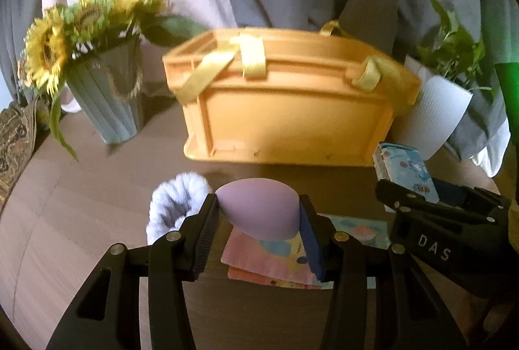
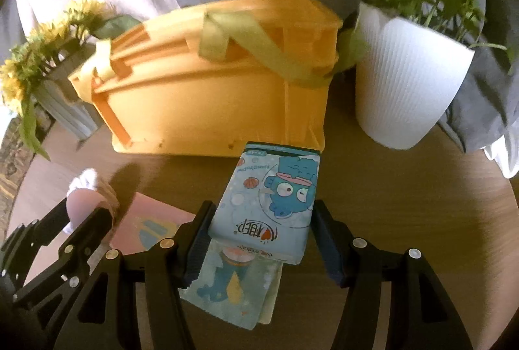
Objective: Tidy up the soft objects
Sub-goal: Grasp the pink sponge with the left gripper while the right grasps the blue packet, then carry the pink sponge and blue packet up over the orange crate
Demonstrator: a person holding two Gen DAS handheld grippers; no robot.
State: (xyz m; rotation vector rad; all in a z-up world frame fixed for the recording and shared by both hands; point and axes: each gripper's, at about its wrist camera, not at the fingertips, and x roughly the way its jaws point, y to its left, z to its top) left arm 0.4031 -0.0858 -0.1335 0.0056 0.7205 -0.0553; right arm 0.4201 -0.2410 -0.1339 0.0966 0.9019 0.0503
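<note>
My left gripper (image 1: 259,213) is shut on a purple egg-shaped sponge (image 1: 256,208), held above the table in front of the orange crate (image 1: 285,122). A fluffy white scrunchie (image 1: 175,204) lies just left of it. My right gripper (image 2: 259,226) is shut on a blue cartoon tissue pack (image 2: 269,204), held above a blue cloth (image 2: 233,291) near the crate (image 2: 207,109). The right gripper with the pack also shows in the left wrist view (image 1: 438,213). The left gripper shows at lower left of the right wrist view (image 2: 81,213).
A pink patterned cloth (image 1: 269,262) lies on the wooden table under the left gripper. A grey vase of sunflowers (image 1: 107,96) stands left of the crate. A white ribbed plant pot (image 2: 405,83) stands right of it. Yellow ribbon handles (image 1: 253,54) drape over the crate rim.
</note>
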